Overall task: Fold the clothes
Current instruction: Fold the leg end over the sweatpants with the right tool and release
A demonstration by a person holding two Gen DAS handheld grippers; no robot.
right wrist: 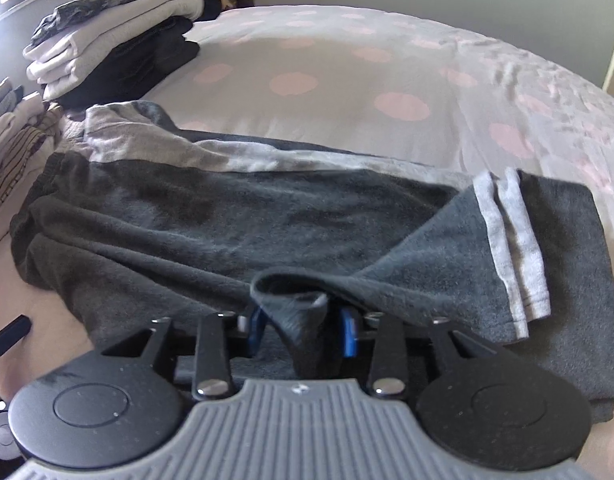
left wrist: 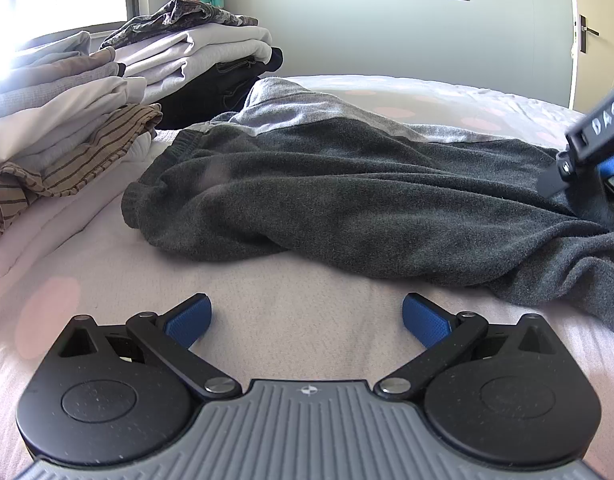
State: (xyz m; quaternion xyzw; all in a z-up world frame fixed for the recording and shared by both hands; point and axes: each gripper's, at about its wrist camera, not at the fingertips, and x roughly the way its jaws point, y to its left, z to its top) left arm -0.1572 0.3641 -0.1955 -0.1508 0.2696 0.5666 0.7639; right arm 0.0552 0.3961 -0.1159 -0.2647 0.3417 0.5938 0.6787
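A dark grey fleece garment (left wrist: pixel 347 200) with light grey stripes lies crumpled across the bed. My left gripper (left wrist: pixel 306 318) hovers open over bare sheet just in front of it, blue pads wide apart and holding nothing. My right gripper (right wrist: pixel 303 326) is shut on a bunched fold of the dark grey garment (right wrist: pixel 243 224), which rises between its blue pads (right wrist: pixel 349 332). In the left wrist view the right gripper (left wrist: pixel 587 156) shows at the right edge, pressed into the fabric. Two light stripes (right wrist: pixel 511 248) run along the garment's folded right end.
Two stacks of folded clothes stand at the left: a near one with a brown striped piece (left wrist: pixel 79 160), a far one of pale and black items (left wrist: pixel 211 64) topped by camouflage fabric. The bed sheet (right wrist: pixel 387 80) with pink dots stretches behind. A door (left wrist: pixel 599 32) is at the far right.
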